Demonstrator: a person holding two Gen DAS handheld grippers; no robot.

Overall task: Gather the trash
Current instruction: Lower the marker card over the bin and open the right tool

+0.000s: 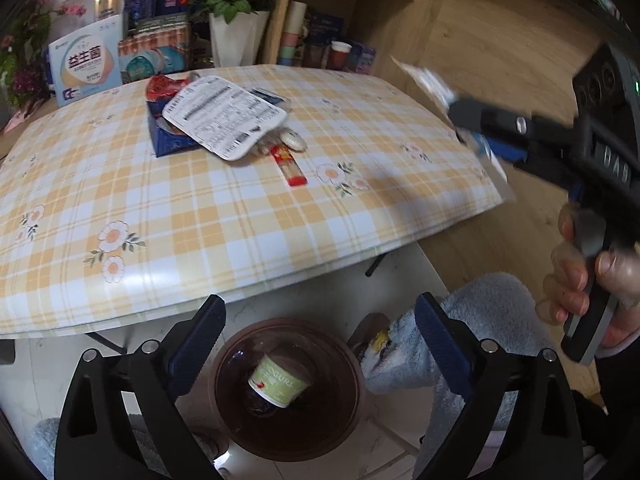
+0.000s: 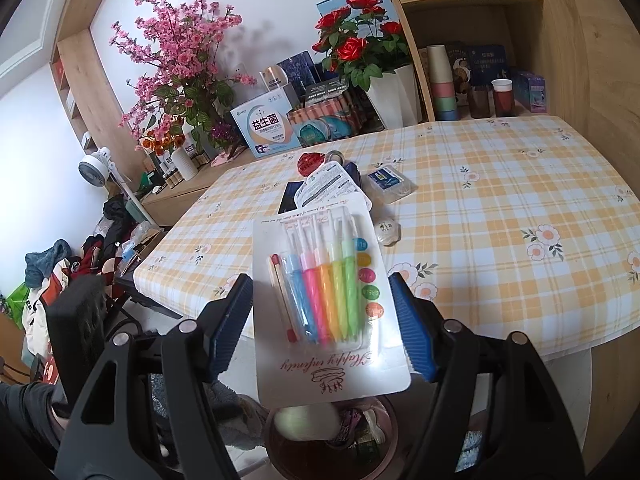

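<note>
Presently we log, item by item. Left gripper [image 1: 318, 344]: our fingers stand wide apart and empty, hanging over a brown trash bin [image 1: 348, 432] on the floor beside the table [image 1: 240, 224]. Inside the bin: one green yogurt cup [image 1: 279, 380], lying tilted.

Right gripper [image 2: 322, 324]: in its own view a candle pack [image 2: 324, 300], a white card with coloured candles under clear plastic, sits between our fingers; the left view shows the gripper closed on the card's edge [image 1: 440, 92], off the table's right side. Below it in the right view, the same bin [image 2: 390, 432], holding wrappers.

On the checked tablecloth, near the far side: a blue box [image 1: 168, 142] with a white printed tray [image 1: 226, 116] lying across it, a red-and-yellow stick wrapper [image 1: 289, 166] just beside, and a small white round object [image 1: 294, 140].
</note>
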